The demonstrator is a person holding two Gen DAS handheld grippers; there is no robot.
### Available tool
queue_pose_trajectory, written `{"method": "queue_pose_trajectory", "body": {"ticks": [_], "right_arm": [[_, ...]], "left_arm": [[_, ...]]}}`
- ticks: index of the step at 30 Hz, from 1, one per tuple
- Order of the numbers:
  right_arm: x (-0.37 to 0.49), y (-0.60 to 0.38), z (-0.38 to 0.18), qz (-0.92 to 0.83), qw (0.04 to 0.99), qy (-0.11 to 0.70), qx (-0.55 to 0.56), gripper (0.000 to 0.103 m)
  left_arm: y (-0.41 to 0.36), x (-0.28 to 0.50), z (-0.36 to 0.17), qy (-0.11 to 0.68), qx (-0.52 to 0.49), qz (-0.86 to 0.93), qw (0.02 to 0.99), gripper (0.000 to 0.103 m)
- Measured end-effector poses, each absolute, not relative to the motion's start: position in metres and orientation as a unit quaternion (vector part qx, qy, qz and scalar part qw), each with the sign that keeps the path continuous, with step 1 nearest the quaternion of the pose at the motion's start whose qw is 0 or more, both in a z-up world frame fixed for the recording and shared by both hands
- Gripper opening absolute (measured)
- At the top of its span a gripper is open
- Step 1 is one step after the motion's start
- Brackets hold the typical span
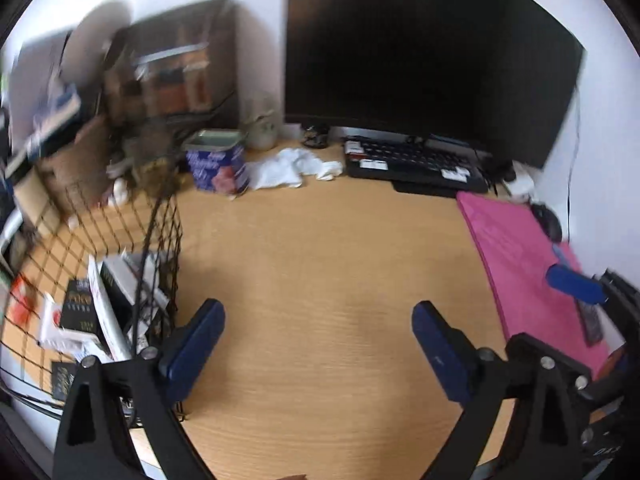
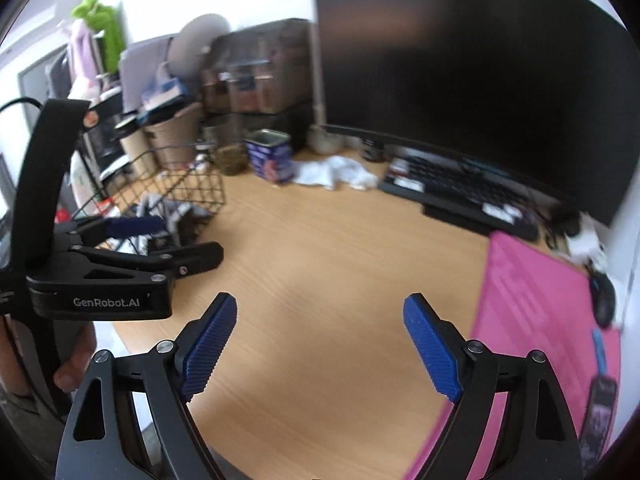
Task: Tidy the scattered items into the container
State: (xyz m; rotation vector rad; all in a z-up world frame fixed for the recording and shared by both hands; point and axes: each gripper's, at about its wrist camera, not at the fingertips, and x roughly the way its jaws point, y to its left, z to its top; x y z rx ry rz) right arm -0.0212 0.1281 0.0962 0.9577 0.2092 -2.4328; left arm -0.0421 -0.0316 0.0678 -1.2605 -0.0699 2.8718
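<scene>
L gripper (image 1: 318, 312) is wide open w/ nothing between its blue pads, hanging over bare wood desk (image 1: 320, 248). R gripper (image 2: 320, 314) is likewise spread wide and empty. Wire basket (image 1: 120, 240) sits at desk's left edge, just beside L gripper; boxes and packets inside it, labels too blurred to read. Pink mat (image 2: 532, 312) on the right is cut off by frame edge. Crumpled white cloth (image 1: 296, 166) lies by a blue tin (image 1: 218, 166), near the keyboard (image 1: 412, 160). Back-left clutter is smeared, can't ID.
</scene>
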Motion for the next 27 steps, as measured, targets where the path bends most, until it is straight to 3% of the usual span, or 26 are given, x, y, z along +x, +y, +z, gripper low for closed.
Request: {"method": "queue_pose_trajectory", "body": {"ticks": [10, 27], "right_arm": [[-0.014, 0.171, 0.091, -0.92, 0.203, 0.046, 0.332, 0.087], [-0.028, 0.153, 0.067, -0.909, 0.215, 0.061, 0.352, 0.088]], "left_arm": [[0.005, -0.048, 0.051, -0.01, -0.426, 0.904, 0.045, 0.095], [-0.001, -0.052, 0.038, -0.021, -0.436, 0.899, 0.038, 0.095]]}}
